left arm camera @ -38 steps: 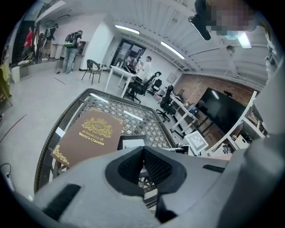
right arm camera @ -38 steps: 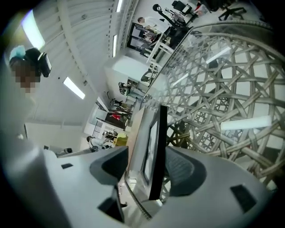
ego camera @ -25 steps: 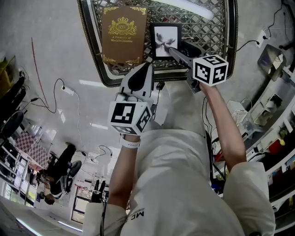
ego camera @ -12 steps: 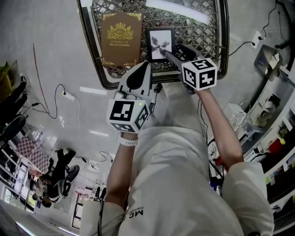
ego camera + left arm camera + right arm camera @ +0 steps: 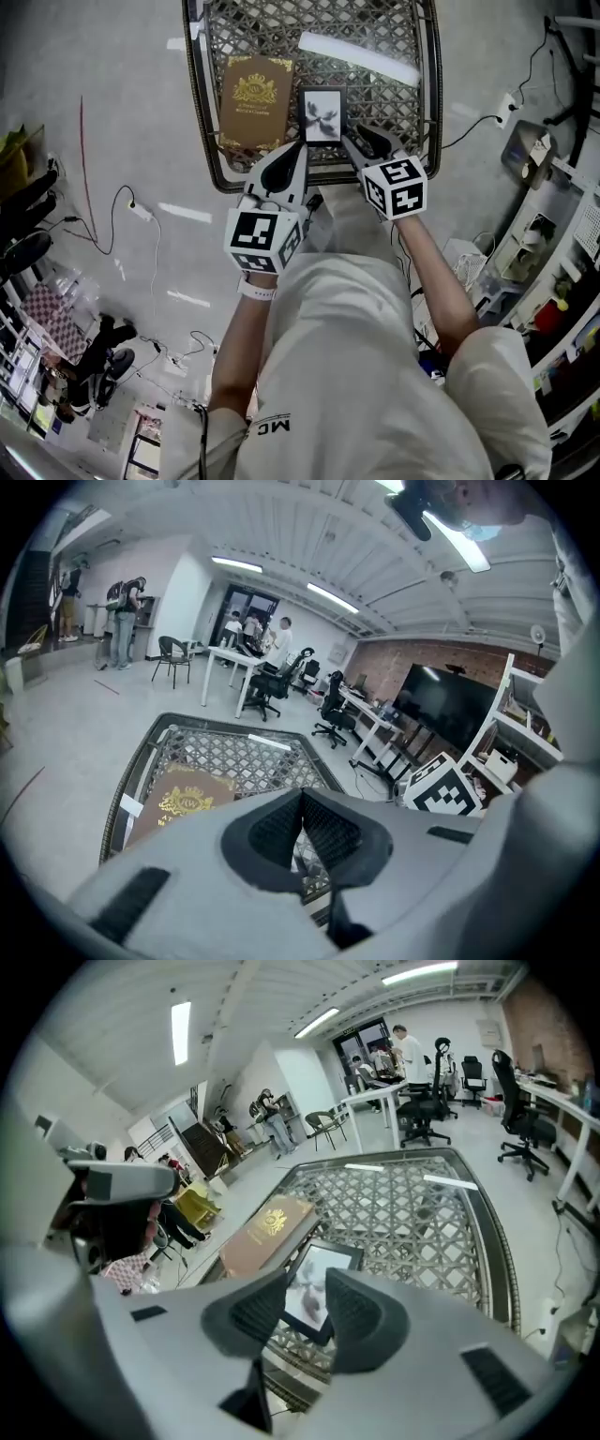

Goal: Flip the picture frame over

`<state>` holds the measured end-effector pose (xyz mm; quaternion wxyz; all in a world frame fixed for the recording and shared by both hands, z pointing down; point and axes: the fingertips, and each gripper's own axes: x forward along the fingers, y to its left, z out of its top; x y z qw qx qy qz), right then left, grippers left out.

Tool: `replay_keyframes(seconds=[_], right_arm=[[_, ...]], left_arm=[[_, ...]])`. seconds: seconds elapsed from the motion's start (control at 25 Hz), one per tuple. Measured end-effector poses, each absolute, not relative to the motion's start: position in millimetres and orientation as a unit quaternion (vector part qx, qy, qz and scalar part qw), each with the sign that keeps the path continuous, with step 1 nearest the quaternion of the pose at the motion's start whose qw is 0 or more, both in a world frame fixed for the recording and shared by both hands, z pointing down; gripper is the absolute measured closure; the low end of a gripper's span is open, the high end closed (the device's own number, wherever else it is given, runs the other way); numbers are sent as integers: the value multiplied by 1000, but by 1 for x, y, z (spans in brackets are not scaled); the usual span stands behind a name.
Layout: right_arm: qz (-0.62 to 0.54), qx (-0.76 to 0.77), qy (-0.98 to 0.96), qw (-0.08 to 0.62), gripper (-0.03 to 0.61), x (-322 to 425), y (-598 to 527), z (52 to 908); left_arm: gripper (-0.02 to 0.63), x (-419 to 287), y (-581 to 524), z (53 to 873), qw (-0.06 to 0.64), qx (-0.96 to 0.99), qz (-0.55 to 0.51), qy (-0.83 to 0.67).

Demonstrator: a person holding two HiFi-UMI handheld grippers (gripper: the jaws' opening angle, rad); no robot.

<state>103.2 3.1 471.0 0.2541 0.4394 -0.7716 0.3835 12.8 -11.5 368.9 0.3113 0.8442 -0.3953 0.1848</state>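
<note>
Both tongs have drawn back from the frame, which lies picture-up on the lattice counter, just beside the book. Our right tongs were at its corner before. Now they are released, the jaws half apart and just closing on nothing. Our left tongs are clenched and empty. They hide the frame in the left gripper view, and we cannot make out its picture.

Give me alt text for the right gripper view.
The right tool's jaws stand apart, nothing between them, having just been closing. Beyond their gap a black picture frame lies picture-up on a lattice table, a brown book beside it.
</note>
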Motion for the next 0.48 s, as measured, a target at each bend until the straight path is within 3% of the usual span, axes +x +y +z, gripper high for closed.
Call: replay_keyframes(seconds=[0.48], right_arm=[[301, 452, -802, 249, 527, 105, -2, 374]], left_arm=[[589, -1, -22, 292, 242, 856, 164, -427]])
